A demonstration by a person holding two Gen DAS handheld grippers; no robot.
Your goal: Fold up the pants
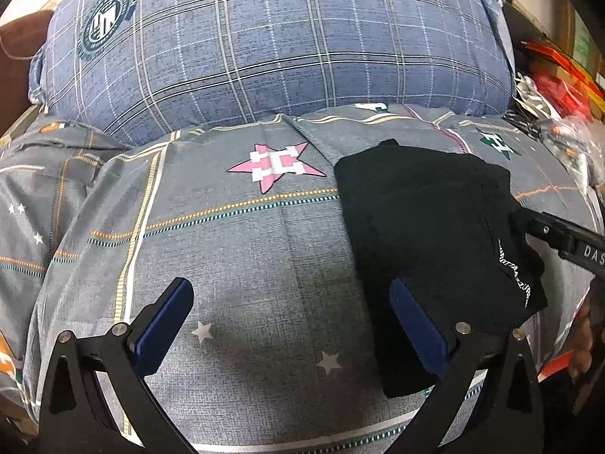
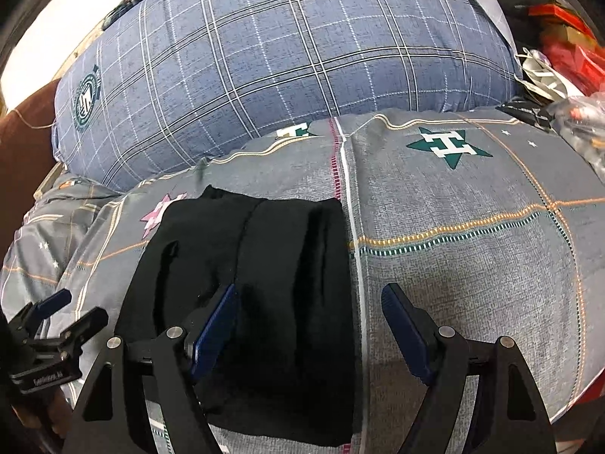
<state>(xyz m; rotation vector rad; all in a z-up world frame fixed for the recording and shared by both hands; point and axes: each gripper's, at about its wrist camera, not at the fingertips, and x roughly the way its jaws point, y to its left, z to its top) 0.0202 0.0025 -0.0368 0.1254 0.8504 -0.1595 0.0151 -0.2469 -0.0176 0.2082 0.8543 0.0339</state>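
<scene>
The black pants (image 1: 427, 234) lie folded into a compact rectangle on a grey patterned bedspread (image 1: 245, 257). My left gripper (image 1: 291, 321) is open and empty, its right finger over the pants' near left edge. In the right wrist view the pants (image 2: 264, 265) lie below my open, empty right gripper (image 2: 310, 325); its left finger is over the cloth, its right finger over bare bedspread (image 2: 472, 246). The right gripper's finger (image 1: 559, 234) shows at the pants' right edge in the left view. The left gripper (image 2: 56, 321) shows at far left in the right view.
A large blue plaid pillow (image 1: 264, 45) lies across the far side of the bed, also in the right wrist view (image 2: 283, 56). Red packaging and plastic clutter (image 1: 559, 87) sit at the far right. A brown cloth (image 2: 22, 143) lies at the far left.
</scene>
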